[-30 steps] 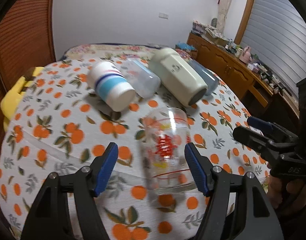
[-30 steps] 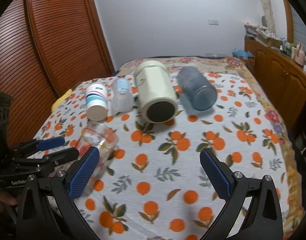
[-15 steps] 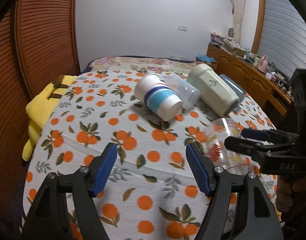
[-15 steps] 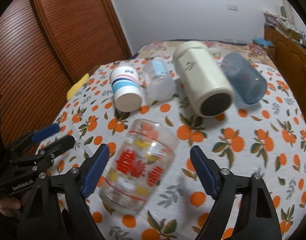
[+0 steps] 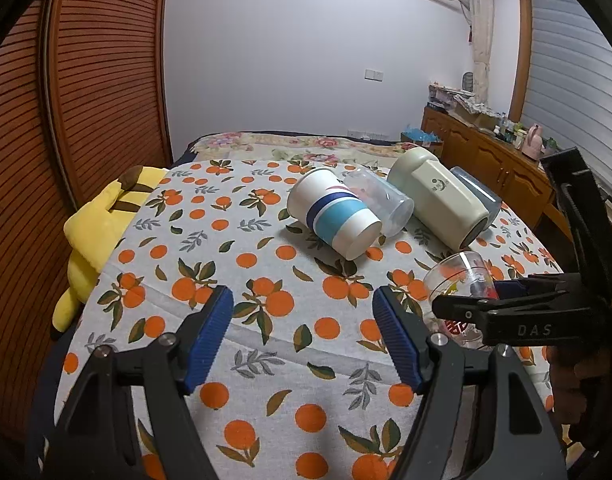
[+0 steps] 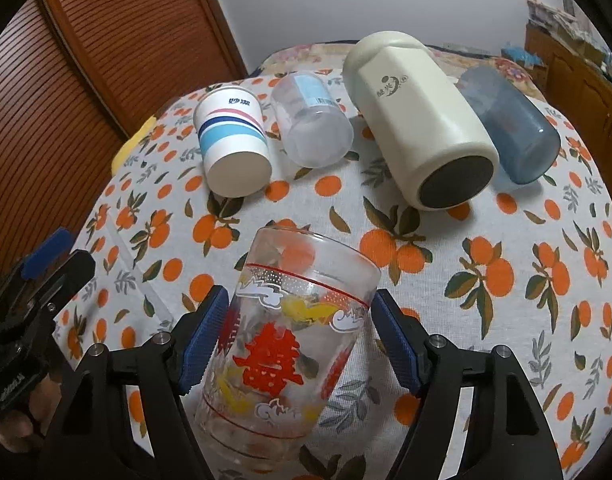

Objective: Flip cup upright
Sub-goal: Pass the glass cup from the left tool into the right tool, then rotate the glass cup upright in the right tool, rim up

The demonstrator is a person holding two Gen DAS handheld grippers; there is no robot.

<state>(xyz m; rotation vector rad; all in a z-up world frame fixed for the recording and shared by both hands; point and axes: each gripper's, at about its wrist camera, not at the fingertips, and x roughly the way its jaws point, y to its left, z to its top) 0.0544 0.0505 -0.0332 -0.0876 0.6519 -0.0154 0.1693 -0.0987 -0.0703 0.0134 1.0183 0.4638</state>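
A clear glass cup (image 6: pixel 294 332) with red and yellow print stands between the blue pads of my right gripper (image 6: pixel 298 332), base near the camera and rim pointing away; the jaws have closed onto its sides. It also shows in the left wrist view (image 5: pixel 462 280) behind the right gripper (image 5: pixel 494 300). My left gripper (image 5: pixel 302 332) is open and empty over the orange-print cloth (image 5: pixel 266 264), left of the glass.
Several cups lie on their sides at the back: a striped paper cup (image 6: pixel 232 140), a clear plastic cup (image 6: pixel 312 124), a cream tumbler (image 6: pixel 418 120), a blue-grey cup (image 6: pixel 510 120). A yellow plush toy (image 5: pixel 94 232) lies at the left edge. Wooden cabinets (image 5: pixel 486 156) stand at right.
The right gripper has moved in around the glass cup and closed its jaws on it, and the glass now stands more upright. The left gripper has drawn back to the left, still open.
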